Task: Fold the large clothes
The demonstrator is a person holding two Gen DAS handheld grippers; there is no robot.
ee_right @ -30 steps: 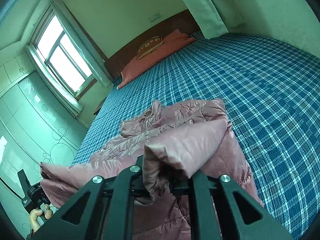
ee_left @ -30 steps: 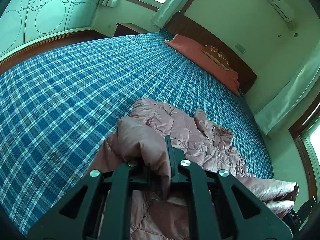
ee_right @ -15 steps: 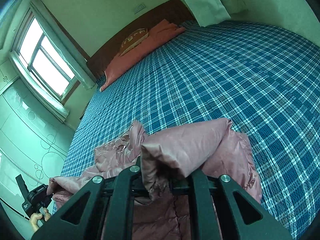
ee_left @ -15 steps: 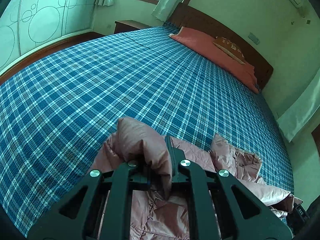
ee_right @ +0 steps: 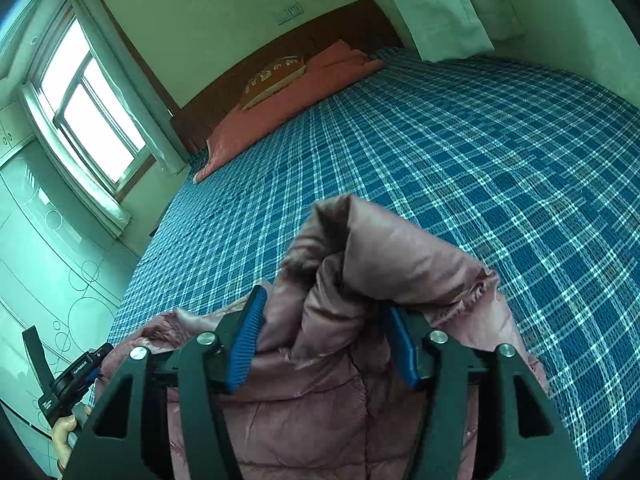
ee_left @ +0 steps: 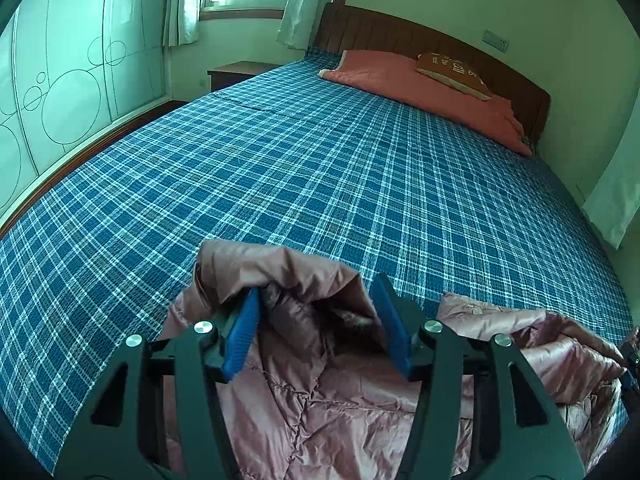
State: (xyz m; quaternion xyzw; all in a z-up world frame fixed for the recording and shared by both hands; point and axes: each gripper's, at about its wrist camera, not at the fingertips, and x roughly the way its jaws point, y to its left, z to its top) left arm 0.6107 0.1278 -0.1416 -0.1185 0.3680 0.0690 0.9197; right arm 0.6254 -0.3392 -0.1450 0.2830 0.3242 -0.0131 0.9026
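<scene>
a: both sets of tongs have just been opening. the left tongs [ee_left: 316,320] stand wide now, blue pads apart, with a bunched fold of the dusty-pink quilted puffer jacket [ee_left: 320,408] sitting loose between them rather than pinched as it was half a second ago.

b: same on the other side?

a: yes. the right tongs [ee_right: 324,332] are spread too, and a puffy hump of the jacket rises between the pads; it brushes them but i'd say it is no longer squeezed.

b: so where has the jacket ended up?

a: on the near edge of the bed with the blue plaid sheet [ee_left: 320,168], drawn closer to the camera than a second ago and doubled over on itself. the salmon pillows [ee_left: 420,84] at the dark wooden headboard are well apart from it.

b: meaning?

a: i judge one fold has been laid and released. the filling looks springy, so it may lift back unless pressed flat.
</scene>
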